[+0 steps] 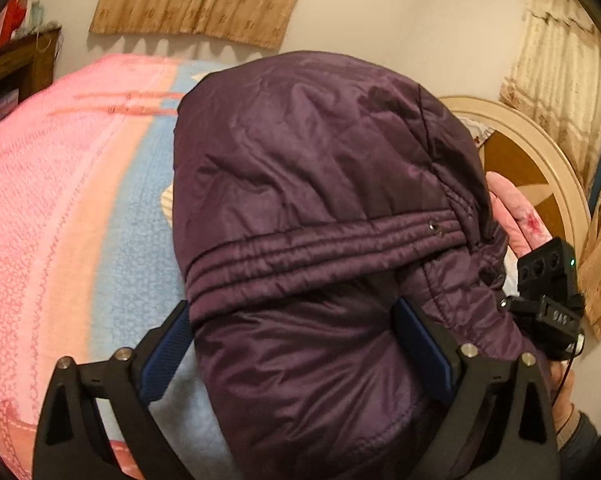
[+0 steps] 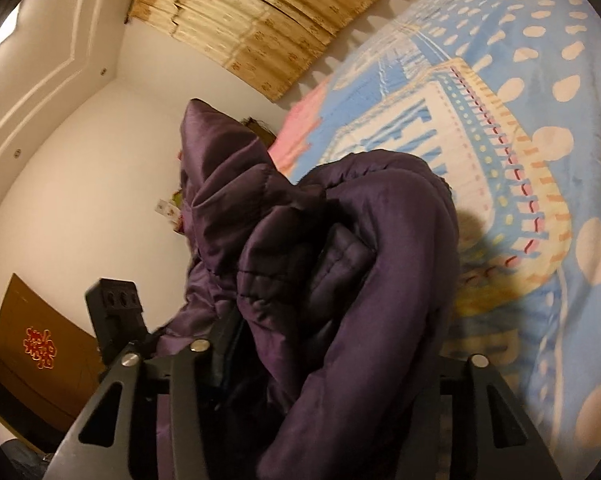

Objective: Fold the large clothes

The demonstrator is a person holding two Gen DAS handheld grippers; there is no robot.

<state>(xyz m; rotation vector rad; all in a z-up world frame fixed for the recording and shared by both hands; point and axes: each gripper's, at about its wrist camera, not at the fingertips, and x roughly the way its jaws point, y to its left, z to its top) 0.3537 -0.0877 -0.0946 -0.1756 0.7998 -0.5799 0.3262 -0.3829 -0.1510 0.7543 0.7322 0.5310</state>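
Note:
A dark purple padded jacket (image 1: 320,168) lies bundled on the bed, with a stitched band and a snap across its middle. My left gripper (image 1: 292,308) holds a thick fold of it, and both blue pads (image 1: 164,360) press against the fabric. In the right wrist view the same jacket (image 2: 340,260) fills the space between the fingers of my right gripper (image 2: 340,344), which is shut on a thick roll of it. The fabric hides the right gripper's fingertips. One part of the jacket stands up against the wall.
A pink and blue blanket (image 1: 60,200) covers the bed, which shows blue with pale dots (image 2: 540,140) in the right view. A person's fingers (image 1: 516,208) and the right gripper's black housing (image 1: 548,280) are beside the jacket. Behind are a round headboard (image 1: 540,152), a wooden cabinet (image 1: 16,64) and a brown door (image 2: 40,344).

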